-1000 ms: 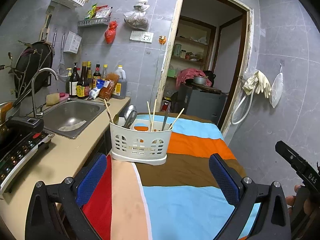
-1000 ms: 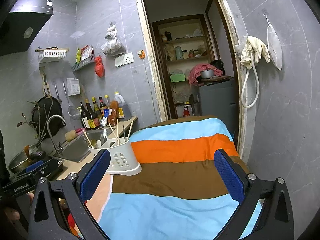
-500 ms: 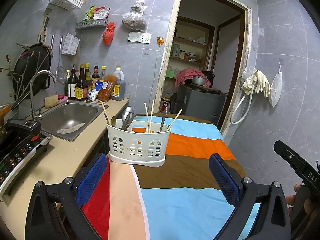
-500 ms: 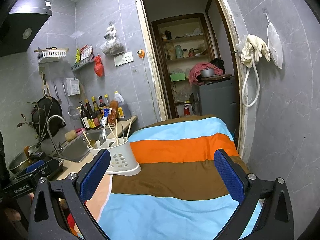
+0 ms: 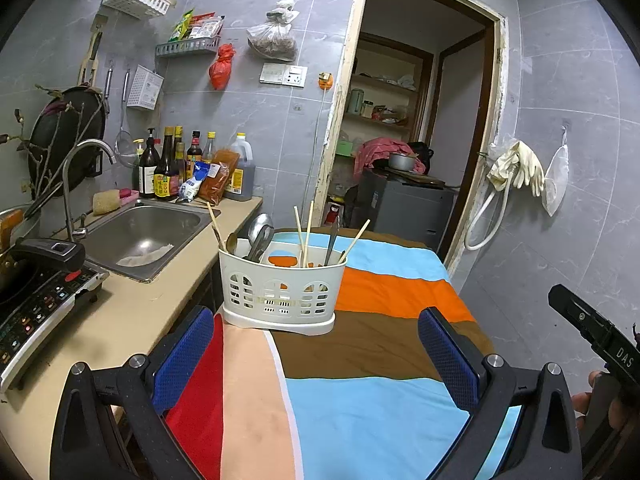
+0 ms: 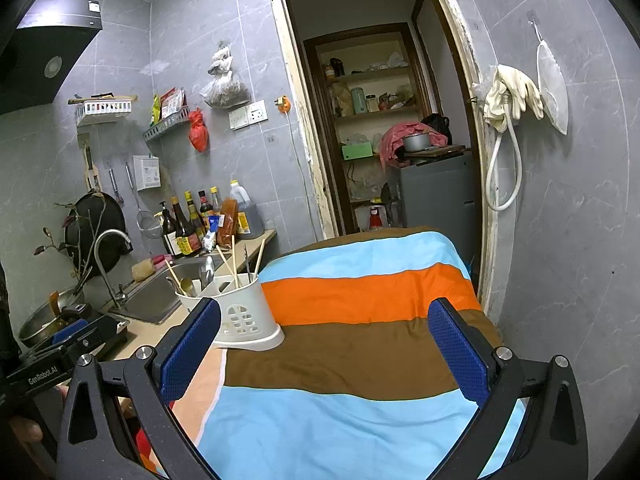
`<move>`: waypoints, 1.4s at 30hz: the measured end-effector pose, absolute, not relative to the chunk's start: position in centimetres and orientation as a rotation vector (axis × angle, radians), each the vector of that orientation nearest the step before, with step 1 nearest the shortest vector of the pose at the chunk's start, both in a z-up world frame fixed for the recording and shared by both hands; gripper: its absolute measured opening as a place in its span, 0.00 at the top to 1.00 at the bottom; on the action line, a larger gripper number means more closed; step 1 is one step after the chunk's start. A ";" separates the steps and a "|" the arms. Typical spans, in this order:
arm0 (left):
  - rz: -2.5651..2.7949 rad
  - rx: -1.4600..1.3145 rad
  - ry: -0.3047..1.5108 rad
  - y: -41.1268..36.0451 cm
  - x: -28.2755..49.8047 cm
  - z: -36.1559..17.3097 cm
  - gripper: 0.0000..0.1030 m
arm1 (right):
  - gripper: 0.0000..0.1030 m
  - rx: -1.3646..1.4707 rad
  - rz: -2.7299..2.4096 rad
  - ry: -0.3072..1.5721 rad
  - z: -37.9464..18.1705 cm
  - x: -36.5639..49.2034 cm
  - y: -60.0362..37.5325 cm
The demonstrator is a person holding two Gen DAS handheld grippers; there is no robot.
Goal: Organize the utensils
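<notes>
A white perforated utensil caddy (image 5: pixel 280 292) (image 6: pixel 244 316) stands at the left edge of the striped cloth-covered table (image 5: pixel 384 292) (image 6: pixel 360 292). It holds metal spoons (image 5: pixel 258 232), several wooden chopsticks (image 5: pixel 306 228) and a dark-handled utensil (image 5: pixel 331 240). My left gripper (image 5: pixel 316 356) hangs open just short of the caddy, nothing between its blue pads. My right gripper (image 6: pixel 324 348) is open too, over the brown and blue stripes, to the right of the caddy. No loose utensils show on the cloth.
A beige counter (image 5: pixel 120 320) runs along the left with a steel sink (image 5: pixel 140 236), tap (image 5: pixel 80 168), induction cooker (image 5: pixel 36 300) and sauce bottles (image 5: pixel 168 172). Behind the table are an open doorway (image 5: pixel 404 140) and a grey cabinet (image 5: pixel 404 204). The tiled wall (image 6: pixel 580 240) is close on the right.
Both grippers have drifted slightly, so the caddy sits a little lower and nearer in the left wrist view. Both stay open and nothing on the table has moved.
</notes>
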State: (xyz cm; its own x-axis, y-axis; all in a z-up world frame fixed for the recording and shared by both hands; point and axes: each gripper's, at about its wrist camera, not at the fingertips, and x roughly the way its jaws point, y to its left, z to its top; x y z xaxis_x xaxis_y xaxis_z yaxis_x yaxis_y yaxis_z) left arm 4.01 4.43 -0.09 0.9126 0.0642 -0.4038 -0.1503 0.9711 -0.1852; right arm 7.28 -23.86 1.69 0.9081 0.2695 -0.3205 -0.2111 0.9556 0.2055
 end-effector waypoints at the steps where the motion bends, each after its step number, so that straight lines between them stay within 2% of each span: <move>1: 0.112 -0.216 0.407 4.4 4.0 -0.1 0.01 | 0.01 0.168 0.250 0.353 1.7 7.4 -23.9; 42: 0.118 -0.220 0.435 5.1 4.2 -1.2 0.01 | 0.01 0.174 0.247 0.373 0.9 7.2 -23.5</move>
